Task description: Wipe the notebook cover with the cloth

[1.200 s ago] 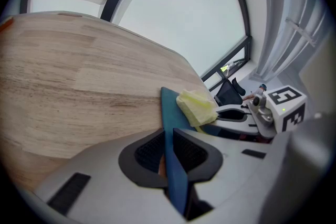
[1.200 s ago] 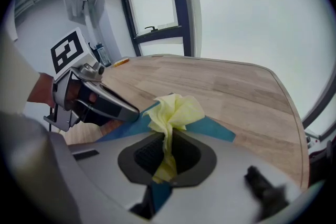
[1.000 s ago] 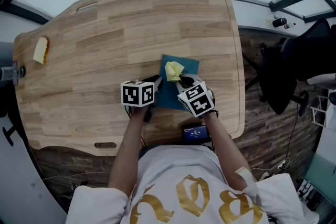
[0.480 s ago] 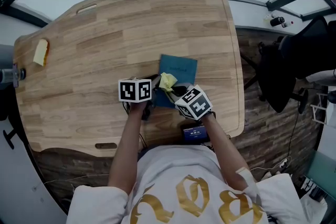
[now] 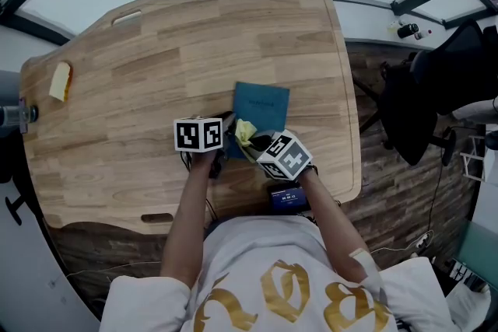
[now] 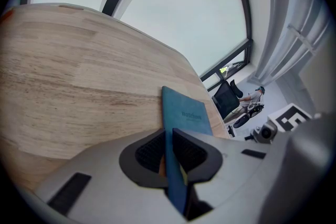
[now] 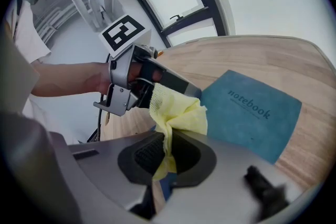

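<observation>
A teal notebook (image 5: 260, 110) (image 7: 251, 110) (image 6: 185, 113) lies flat on the wooden table (image 5: 140, 82), near its front edge. My left gripper (image 5: 226, 138) (image 6: 168, 152) is shut on the notebook's near left edge, which runs between its pads. My right gripper (image 5: 253, 142) (image 7: 164, 152) is shut on a crumpled yellow cloth (image 5: 244, 131) (image 7: 176, 113). The cloth sits over the notebook's near left corner, close beside the left gripper's fingers (image 7: 168, 80). The notebook's near end is hidden under both grippers in the head view.
A small yellow and orange sponge (image 5: 61, 80) lies at the table's far left. A black office chair (image 5: 424, 109) stands right of the table. A dark device with a lit screen (image 5: 289, 197) sits at the person's waist below the right gripper.
My right gripper has drawn the yellow cloth back along the cover toward the person and leftward, from the middle of the notebook to its near left corner. My left gripper has stayed put.
</observation>
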`<state>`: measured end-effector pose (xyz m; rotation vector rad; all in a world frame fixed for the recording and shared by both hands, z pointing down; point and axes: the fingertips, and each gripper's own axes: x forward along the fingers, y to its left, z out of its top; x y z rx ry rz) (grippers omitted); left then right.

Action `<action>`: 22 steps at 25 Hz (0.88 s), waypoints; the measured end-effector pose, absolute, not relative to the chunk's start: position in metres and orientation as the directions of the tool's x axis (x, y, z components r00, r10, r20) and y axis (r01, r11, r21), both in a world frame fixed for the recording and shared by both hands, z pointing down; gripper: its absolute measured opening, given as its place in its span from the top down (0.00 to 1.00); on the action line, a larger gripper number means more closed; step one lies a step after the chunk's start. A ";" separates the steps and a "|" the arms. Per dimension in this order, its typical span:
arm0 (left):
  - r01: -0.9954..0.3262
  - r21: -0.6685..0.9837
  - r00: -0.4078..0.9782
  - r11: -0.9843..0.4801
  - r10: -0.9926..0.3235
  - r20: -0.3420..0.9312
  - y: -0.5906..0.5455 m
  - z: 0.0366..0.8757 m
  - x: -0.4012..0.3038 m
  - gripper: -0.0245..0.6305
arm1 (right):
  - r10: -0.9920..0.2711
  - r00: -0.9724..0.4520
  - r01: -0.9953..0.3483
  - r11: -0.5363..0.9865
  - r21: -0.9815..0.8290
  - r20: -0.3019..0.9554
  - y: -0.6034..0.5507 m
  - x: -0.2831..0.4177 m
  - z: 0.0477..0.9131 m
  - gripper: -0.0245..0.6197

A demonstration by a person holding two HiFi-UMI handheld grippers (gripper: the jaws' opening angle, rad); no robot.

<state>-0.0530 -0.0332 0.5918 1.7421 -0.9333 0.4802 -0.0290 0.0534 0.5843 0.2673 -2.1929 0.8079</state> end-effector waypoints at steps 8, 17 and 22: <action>-0.781 0.608 0.613 -0.143 -0.357 0.704 -0.033 0.591 -0.053 0.88 | 0.098 -0.694 -0.402 0.770 -0.496 0.713 0.061 -0.028 0.584 0.90; -0.781 0.607 0.613 -0.144 -0.356 0.705 -0.032 0.592 -0.053 0.88 | 0.076 -0.689 -0.430 0.758 -0.491 0.721 0.065 -0.012 0.585 0.90; -0.780 0.609 0.615 -0.144 -0.355 0.704 -0.033 0.592 -0.053 0.88 | 0.031 -0.677 -0.475 0.745 -0.468 0.735 0.057 0.004 0.586 0.90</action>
